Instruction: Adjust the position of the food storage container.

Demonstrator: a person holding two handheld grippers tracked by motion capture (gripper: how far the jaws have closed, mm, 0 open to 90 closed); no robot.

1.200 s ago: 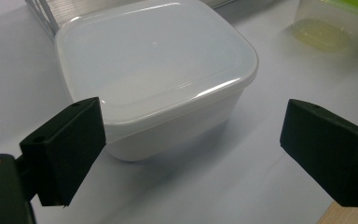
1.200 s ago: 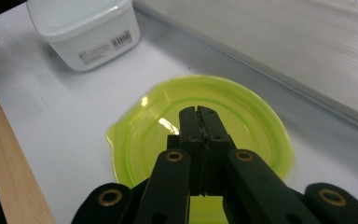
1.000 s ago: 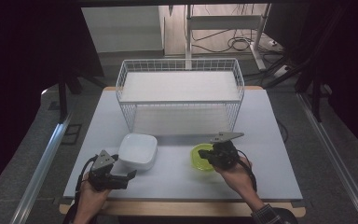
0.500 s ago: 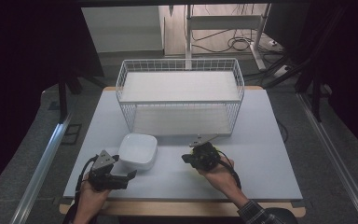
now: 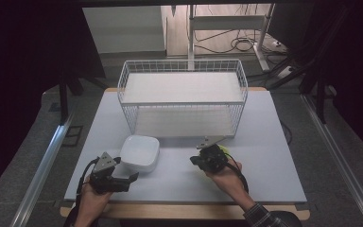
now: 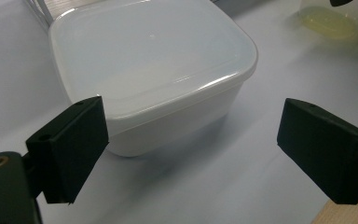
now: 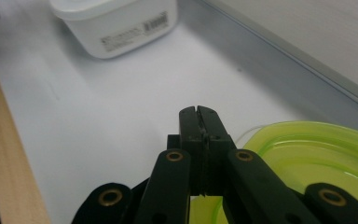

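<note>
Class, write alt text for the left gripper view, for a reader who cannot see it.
A white lidded plastic container sits on a pale table, just beyond the left gripper, whose two black jaws stand wide apart and touch nothing. At the top right edge lies part of a yellow-green dish.

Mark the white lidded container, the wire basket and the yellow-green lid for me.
white lidded container [image 6: 154, 60]: left gripper view, centre of its lid.
wire basket [image 5: 182, 103]: high view, front top rim.
yellow-green lid [image 7: 321, 158]: right gripper view, its inner face.
</note>
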